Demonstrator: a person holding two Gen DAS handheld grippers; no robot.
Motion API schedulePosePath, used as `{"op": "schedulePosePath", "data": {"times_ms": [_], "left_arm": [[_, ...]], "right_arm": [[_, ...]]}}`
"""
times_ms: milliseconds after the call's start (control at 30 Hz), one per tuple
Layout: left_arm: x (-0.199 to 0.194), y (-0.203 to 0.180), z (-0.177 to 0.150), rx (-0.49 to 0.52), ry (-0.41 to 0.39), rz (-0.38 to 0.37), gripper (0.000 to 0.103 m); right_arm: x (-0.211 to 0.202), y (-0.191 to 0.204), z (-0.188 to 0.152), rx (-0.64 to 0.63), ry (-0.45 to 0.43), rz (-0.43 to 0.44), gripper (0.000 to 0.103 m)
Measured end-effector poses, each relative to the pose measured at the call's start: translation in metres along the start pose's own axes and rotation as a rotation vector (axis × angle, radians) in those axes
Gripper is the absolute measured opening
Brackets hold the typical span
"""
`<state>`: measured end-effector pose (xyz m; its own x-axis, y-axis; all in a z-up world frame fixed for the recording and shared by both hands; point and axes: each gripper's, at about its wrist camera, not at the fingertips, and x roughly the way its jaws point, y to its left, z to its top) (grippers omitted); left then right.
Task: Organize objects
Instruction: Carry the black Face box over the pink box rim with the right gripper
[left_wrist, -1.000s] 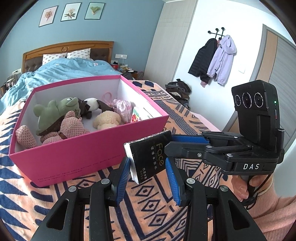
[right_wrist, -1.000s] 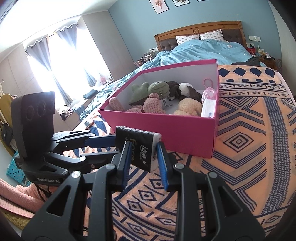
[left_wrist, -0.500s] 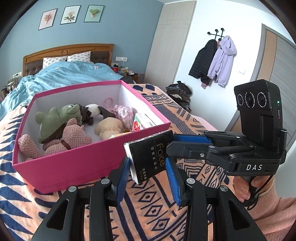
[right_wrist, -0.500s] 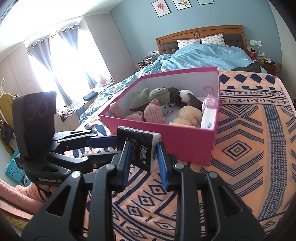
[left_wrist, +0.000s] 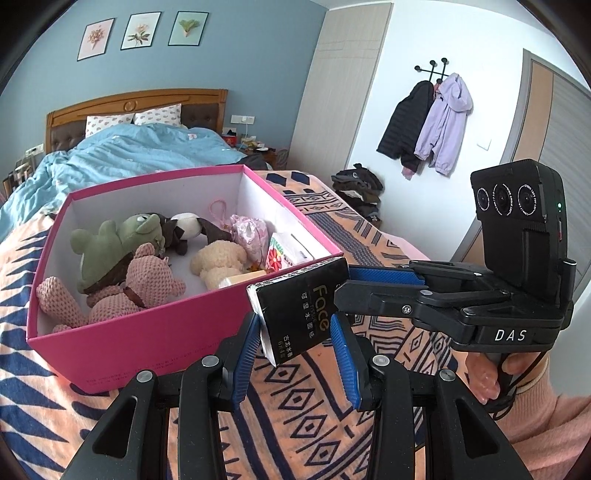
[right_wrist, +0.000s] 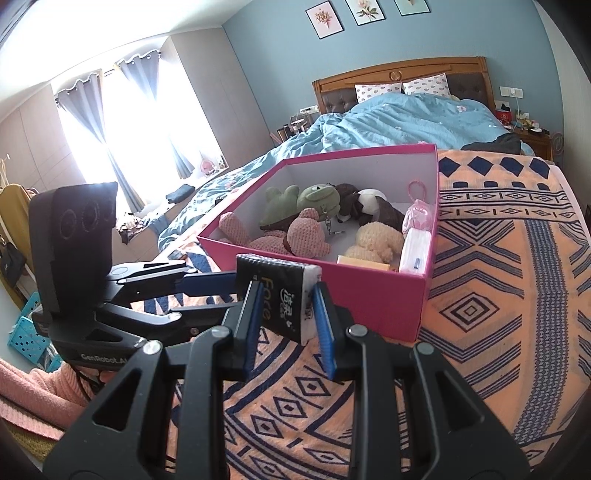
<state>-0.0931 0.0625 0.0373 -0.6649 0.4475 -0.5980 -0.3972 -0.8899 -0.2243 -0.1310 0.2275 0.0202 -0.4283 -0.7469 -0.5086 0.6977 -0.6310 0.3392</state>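
Left gripper (left_wrist: 297, 354): blue ribbed pads clamped on the near end of the black tissue pack (left_wrist: 301, 310), so both grippers have hold of the same thing.
Right gripper (right_wrist: 288, 321): comes in from the right, pads closed on the pack's other end; a person's hand (left_wrist: 487, 376) in a pink sleeve holds its handle.
Tissue pack: glossy soft plastic wrap, boxy, "Face" in gold, white tissue showing at one end. Held up just in front of the near wall of the box, above the bedspread, not in yet.
Bedspread (right_wrist: 498, 295): woven, orange with navy geometric print.
Pink box (left_wrist: 147, 328): stiff cardboard, white inside, open top, sitting on the bedspread.
Already inside: fuzzy green frog plush (left_wrist: 110, 247), knitted pink bear (left_wrist: 136, 288), cream fluffy one, a brown-and-white plush, a pink pouch, a white tissue packet at the right wall.
Progress: looks mostly done; the pack seems like the last bit to drop in, probably near the front right.
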Motion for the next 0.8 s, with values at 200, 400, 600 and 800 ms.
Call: {"op": "schedulePosePath", "data": {"times_ms": [200,400,600,800], "left_arm": [[0.001,0.0,0.004,0.002,-0.001,0.003,0.039],[0.001,0.0,0.008,0.004,-0.003,0.003,0.039],[0.001,0.001,0.011,0.008,-0.007,0.007,0.039],[0.002,0.002,0.015,0.014,-0.01,0.008,0.039]], "right_arm": [[0.001,-0.001,0.002,-0.001,-0.002,-0.002,0.031],[0.0,-0.002,0.005,0.0,-0.009,0.003,0.031],[-0.002,-0.002,0.008,-0.006,-0.018,0.002,0.032],[-0.003,-0.001,0.011,-0.01,-0.025,0.0,0.032]]}}
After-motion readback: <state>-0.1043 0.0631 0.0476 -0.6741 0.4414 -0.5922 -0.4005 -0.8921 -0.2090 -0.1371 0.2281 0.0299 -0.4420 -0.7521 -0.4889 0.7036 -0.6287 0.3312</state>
